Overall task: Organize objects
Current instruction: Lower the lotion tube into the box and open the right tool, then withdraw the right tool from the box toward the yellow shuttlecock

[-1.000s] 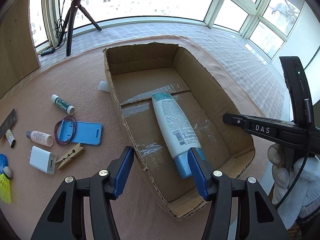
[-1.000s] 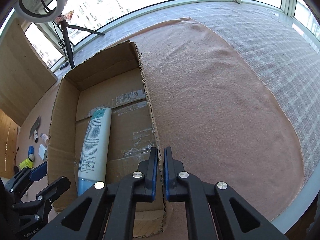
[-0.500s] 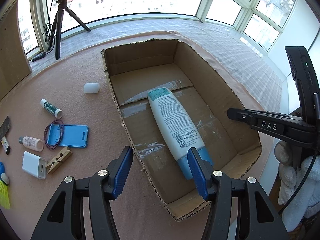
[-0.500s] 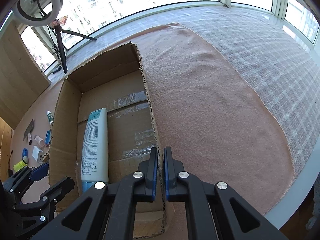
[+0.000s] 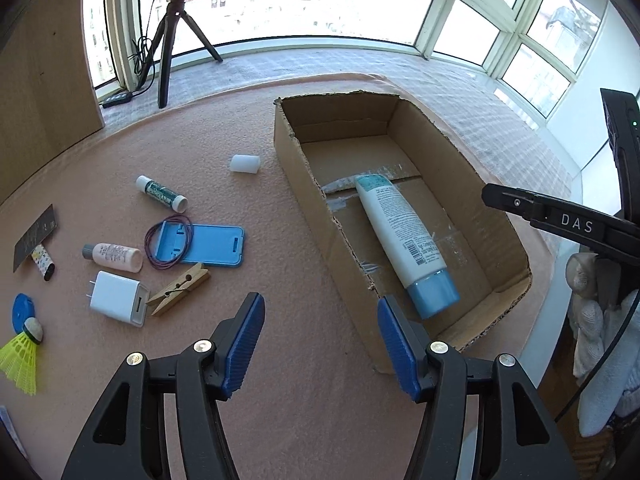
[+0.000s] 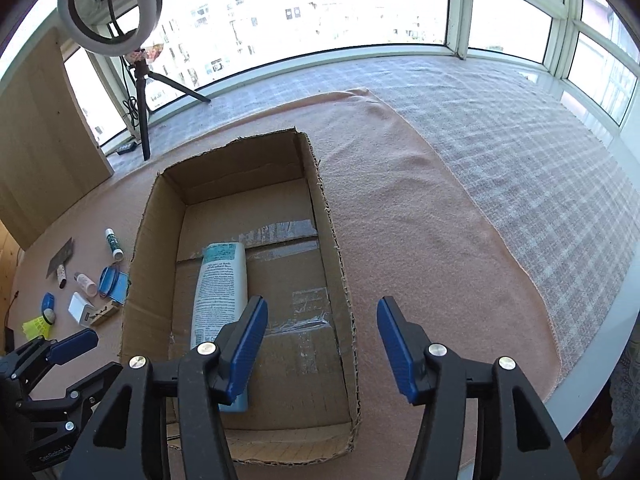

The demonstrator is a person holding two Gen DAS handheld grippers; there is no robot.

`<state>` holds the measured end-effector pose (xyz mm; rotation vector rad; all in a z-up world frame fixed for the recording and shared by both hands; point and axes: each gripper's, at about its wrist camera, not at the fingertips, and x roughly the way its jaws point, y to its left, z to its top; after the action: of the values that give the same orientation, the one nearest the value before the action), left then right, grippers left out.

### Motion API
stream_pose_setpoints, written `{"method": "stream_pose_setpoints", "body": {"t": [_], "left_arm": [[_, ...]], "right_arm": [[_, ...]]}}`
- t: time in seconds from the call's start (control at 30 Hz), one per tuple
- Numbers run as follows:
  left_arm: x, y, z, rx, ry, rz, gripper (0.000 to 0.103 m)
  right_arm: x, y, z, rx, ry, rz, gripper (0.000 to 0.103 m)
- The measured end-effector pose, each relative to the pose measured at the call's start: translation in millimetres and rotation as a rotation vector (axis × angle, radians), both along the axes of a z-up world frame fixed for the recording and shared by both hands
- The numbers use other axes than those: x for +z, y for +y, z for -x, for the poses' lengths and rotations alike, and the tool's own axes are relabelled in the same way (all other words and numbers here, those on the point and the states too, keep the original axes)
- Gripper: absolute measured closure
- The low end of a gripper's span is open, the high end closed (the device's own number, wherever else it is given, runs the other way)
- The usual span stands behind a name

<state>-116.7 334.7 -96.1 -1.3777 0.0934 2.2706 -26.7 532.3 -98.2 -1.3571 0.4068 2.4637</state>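
Note:
An open cardboard box (image 5: pixel 304 184) (image 6: pixel 332 240) stands on the pink cloth. A white lotion tube with a blue cap (image 5: pixel 400 236) (image 6: pixel 220 280) lies inside it. My left gripper (image 5: pixel 320 344) is open and empty, above the cloth at the box's near left corner. My right gripper (image 6: pixel 320 344) is open and empty, above the box's near right wall. Left of the box lie a blue phone stand (image 5: pixel 204 244) with a purple band, a wooden clothespin (image 5: pixel 180 288), a white charger (image 5: pixel 116 298), a small pink bottle (image 5: pixel 114 257), a lip balm (image 5: pixel 162 199) and a white cap (image 5: pixel 245 164).
A yellow shuttlecock (image 5: pixel 20 354), a blue disc (image 5: pixel 22 312) and a dark card (image 5: pixel 34 236) lie at the far left. A tripod with a ring light (image 6: pixel 140 92) stands by the window. The table's edge (image 6: pixel 592 360) runs close on the right.
My right gripper has opened from shut and let go of the box's right wall. My left gripper has moved left and back, away from the box. The tube has not moved.

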Motion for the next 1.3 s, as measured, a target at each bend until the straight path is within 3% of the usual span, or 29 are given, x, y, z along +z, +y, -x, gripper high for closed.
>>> {"method": "stream_pose_setpoints", "body": {"t": [0.2, 0.47, 0.83, 1.17, 1.3], "left_arm": [[0, -58, -10, 0.095, -0.004, 0.011, 0.039], [-1, -141, -25, 0.243, -0.015, 0.010, 0.039], [-13, -249, -45, 0.427, -0.053, 0.015, 0.039], [-16, -299, -52, 0.504, -0.053, 0.014, 0.039], [-16, -314, -50, 0.530, -0.052, 0.007, 0.039]], "right_arm": [[26, -33, 5, 0.057, 0.070, -0.008, 0.048], [37, -95, 21, 0.194, 0.104, 0.031, 0.048], [22, -177, 44, 0.381, 0.064, 0.118, 0.048], [-9, -206, 75, 0.408, -0.022, 0.250, 0.048], [-11, -222, 83, 0.440, -0.032, 0.254, 0.048]]}}
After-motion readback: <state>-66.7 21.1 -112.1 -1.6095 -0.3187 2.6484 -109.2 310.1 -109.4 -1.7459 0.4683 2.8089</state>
